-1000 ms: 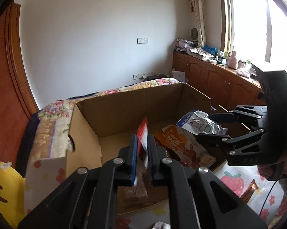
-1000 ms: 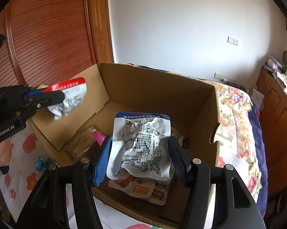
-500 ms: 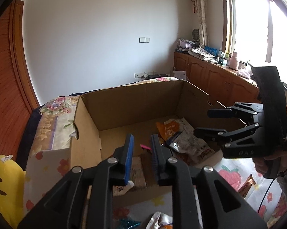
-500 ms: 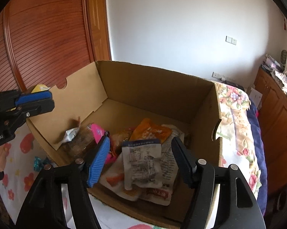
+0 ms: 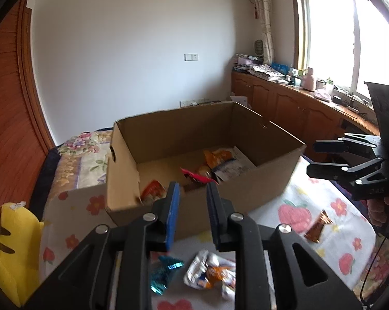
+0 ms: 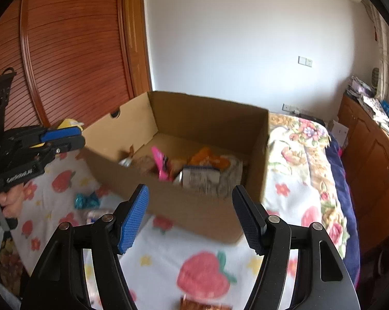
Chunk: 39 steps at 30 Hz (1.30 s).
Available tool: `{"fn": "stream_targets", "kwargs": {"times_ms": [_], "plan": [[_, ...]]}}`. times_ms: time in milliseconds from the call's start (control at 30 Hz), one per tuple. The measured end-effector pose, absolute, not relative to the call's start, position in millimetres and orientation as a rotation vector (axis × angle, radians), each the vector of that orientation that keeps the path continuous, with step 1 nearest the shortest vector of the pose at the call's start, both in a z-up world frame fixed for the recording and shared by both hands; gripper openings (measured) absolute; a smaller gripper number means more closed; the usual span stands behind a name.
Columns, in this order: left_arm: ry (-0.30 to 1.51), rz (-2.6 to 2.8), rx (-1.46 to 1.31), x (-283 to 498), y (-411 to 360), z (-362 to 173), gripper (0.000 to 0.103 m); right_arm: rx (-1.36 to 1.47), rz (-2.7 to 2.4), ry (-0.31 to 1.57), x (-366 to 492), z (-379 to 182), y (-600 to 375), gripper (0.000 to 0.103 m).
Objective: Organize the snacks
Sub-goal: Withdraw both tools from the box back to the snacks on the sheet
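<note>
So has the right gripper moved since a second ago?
Yes. The right gripper has pulled back and out of the cardboard box; its empty, open fingers now sit over the bedspread.

Both packets are dropped into the cardboard box (image 5: 194, 199); left gripper (image 5: 192, 206) and right gripper (image 6: 190, 215), now empty, pull back from it.
</note>
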<state>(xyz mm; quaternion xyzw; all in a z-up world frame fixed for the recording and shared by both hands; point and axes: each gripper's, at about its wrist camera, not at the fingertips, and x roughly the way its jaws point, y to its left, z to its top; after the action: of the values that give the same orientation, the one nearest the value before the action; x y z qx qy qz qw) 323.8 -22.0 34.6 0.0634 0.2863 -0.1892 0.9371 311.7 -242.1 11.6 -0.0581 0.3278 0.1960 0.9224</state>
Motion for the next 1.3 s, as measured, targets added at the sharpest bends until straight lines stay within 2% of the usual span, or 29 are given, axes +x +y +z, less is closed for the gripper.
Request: {"fn": "stream_targets", "kwargs": {"times_ms": [567, 967, 1300], "plan": [[0.674, -0.416, 0.148, 262.4, -35.3, -28.5, 0.023, -0.022, 0.35, 0.777, 229.6, -40.4, -277.4, 0.067], [0.774, -0.403, 0.117, 258.0, -36.7, -64.0, 0.023, 0.044, 0.344, 0.85, 220.0, -72.5, -287.9, 0.067], [0.83, -0.365, 0.077, 267.6, -31.2, -74.3, 0.023, 0.114, 0.365, 0.915, 243.9, -94.7, -287.3, 0.066]]}}
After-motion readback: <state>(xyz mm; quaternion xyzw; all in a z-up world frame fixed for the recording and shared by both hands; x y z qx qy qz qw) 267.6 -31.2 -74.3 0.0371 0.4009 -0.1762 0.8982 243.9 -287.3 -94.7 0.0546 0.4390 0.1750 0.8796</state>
